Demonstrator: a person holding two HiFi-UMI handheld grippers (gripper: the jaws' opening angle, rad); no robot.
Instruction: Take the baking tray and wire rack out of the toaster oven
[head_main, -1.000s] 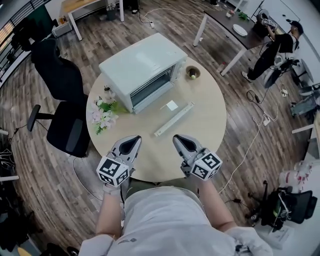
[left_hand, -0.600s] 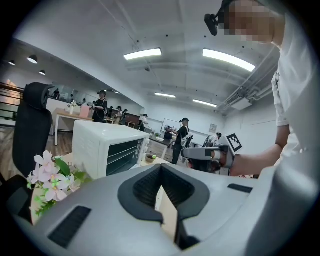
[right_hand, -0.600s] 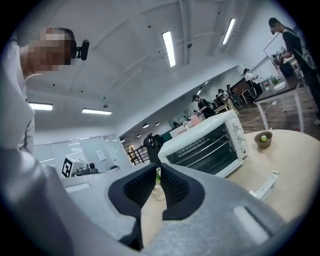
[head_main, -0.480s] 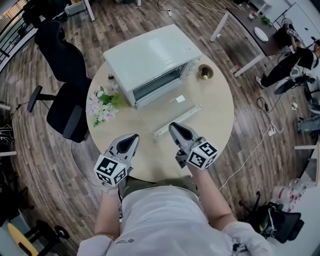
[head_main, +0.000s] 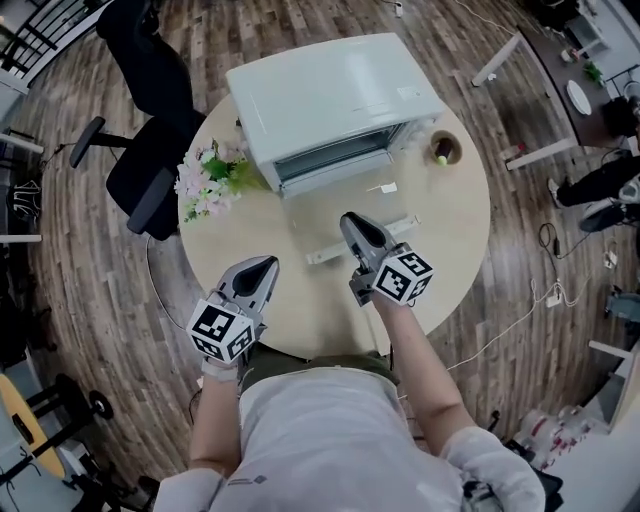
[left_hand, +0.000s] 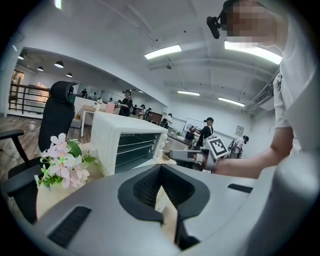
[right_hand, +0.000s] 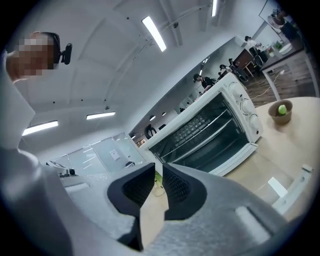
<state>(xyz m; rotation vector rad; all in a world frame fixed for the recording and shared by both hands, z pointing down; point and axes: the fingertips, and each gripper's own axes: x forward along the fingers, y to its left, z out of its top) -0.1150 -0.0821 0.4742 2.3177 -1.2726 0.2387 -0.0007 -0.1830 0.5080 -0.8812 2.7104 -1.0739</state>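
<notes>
The round table (head_main: 300, 305) holds toaster oven (head_main: 330, 95), flowers (head_main: 210, 180), bowl (head_main: 445, 148), white bar (head_main: 325, 253).

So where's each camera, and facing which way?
Head view: on the person's head, looking down at the table, toaster oven; torso, left gripper, right gripper show.
Left gripper view: along shut jaws toward flowers and oven; right arm shows.
Right gripper view: along empty, just-opening jaws at the oven's front; shirt shows.
All share the oven.
</notes>
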